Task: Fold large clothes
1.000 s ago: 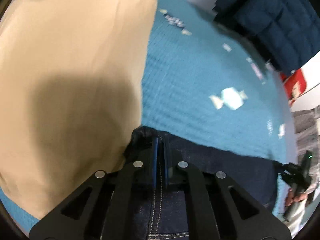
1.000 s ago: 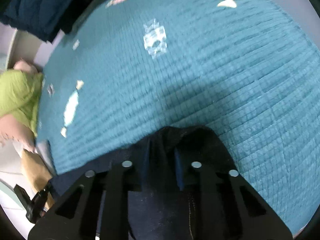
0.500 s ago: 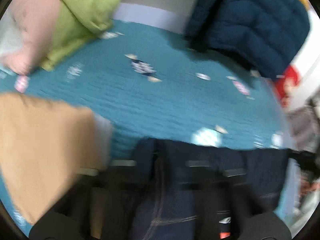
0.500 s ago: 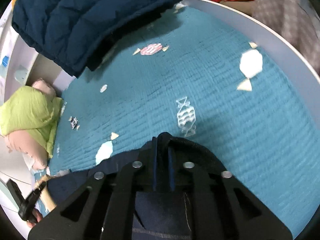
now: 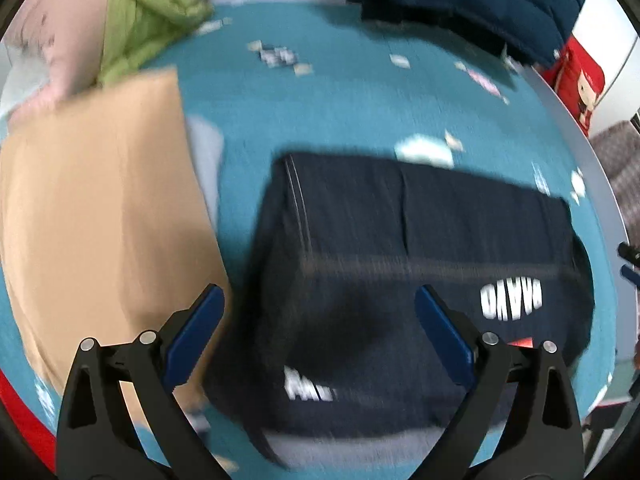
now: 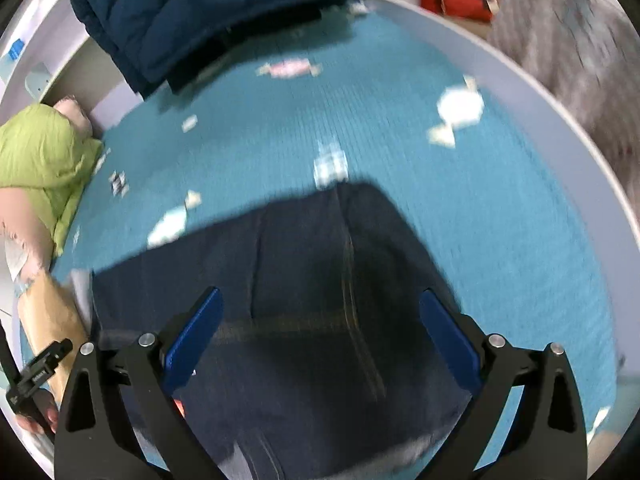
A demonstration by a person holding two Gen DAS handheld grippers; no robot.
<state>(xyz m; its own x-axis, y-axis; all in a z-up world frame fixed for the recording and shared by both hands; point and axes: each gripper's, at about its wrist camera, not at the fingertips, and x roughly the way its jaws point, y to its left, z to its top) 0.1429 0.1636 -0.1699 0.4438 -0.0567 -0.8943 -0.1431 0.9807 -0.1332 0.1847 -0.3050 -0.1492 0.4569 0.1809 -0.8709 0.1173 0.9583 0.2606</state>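
Left gripper [image 5: 318, 332] and right gripper [image 6: 320, 332] both opening wide, nothing pinched. Folded dark jeans [image 5: 420, 280] lay on teal bedspread [image 5: 340, 112], beside tan garment [image 5: 100, 208]. Risk: loose fold could spring open.

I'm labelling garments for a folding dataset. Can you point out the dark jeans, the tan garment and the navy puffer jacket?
dark jeans [image 5: 420, 248], left wrist view, middle of the folded top panel.
tan garment [image 5: 100, 200], left wrist view, centre of its flat surface.
navy puffer jacket [image 6: 208, 12], right wrist view, quilted middle.
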